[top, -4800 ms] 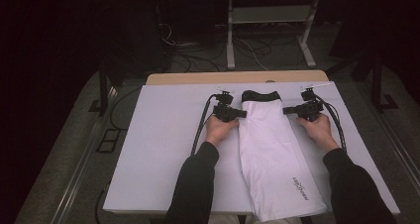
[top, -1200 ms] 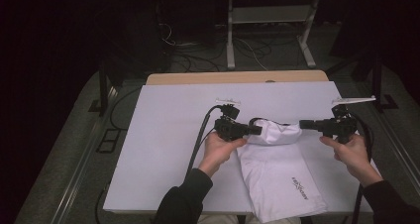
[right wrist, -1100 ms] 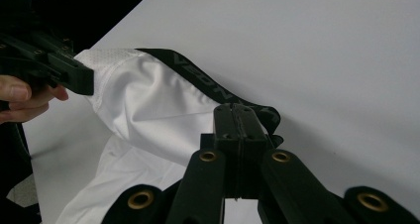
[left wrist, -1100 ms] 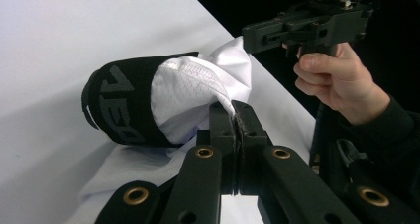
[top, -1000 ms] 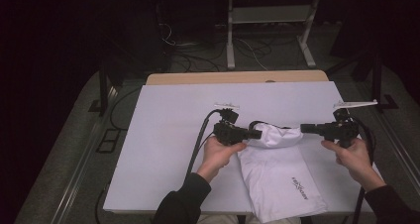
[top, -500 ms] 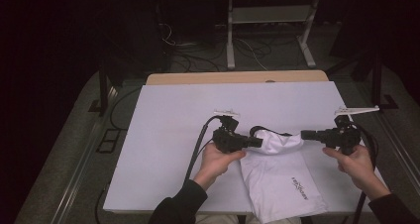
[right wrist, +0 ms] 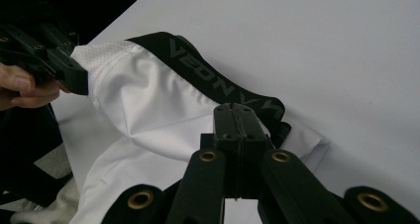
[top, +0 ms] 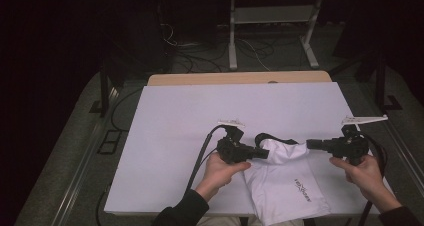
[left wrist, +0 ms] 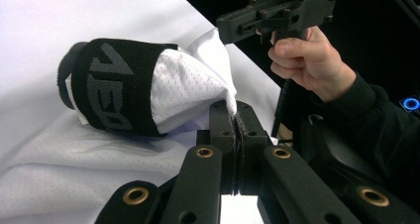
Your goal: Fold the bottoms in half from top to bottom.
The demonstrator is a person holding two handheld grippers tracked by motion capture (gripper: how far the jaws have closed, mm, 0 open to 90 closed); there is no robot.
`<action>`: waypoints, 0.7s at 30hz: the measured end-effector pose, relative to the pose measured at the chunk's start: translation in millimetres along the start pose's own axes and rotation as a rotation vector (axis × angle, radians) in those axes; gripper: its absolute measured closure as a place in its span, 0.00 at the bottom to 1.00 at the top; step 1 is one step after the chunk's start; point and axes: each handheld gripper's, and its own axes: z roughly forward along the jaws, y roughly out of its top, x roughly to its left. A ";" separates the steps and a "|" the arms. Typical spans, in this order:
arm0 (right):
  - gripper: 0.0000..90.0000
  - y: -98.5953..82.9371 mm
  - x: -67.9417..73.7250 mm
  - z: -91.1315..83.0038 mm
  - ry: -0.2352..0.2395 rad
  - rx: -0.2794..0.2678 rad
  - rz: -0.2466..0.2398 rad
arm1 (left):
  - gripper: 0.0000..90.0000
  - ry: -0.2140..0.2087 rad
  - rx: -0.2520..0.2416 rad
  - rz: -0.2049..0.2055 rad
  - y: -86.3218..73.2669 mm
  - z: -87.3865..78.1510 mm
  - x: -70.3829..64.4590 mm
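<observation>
Here both the left gripper (left wrist: 236, 130) and right gripper (right wrist: 240, 116) pinch white shorts (top: 287, 188) with a "VEON"-lettered waistband (right wrist: 218, 85).

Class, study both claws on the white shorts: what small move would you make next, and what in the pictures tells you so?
Probably carry the pinched end a little farther toward the person and lay it down. Both the left claw and right claw are shut on the white shorts, whose black waistband is lifted and doubled back over the fabric lying on the table, so the fold looks half done.
</observation>
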 end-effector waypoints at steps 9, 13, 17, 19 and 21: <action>0.98 -11.4 1.5 -2.0 0.005 0.019 0.005 | 0.97 -0.031 0.013 -0.007 -13.3 5.0 -3.7; 0.98 -15.4 1.2 -2.5 0.005 0.028 0.013 | 0.97 -0.041 0.025 -0.006 -18.8 7.7 -4.7; 0.98 -18.7 1.8 -3.1 0.001 0.036 0.012 | 0.97 -0.054 0.027 -0.017 -26.2 11.4 -5.5; 0.98 -20.5 1.6 -3.0 0.000 0.043 0.013 | 0.97 -0.062 0.032 -0.026 -30.8 14.5 -5.4; 0.98 -22.3 1.1 -2.7 -0.005 0.050 0.012 | 0.97 -0.067 0.040 -0.031 -34.8 17.4 -5.5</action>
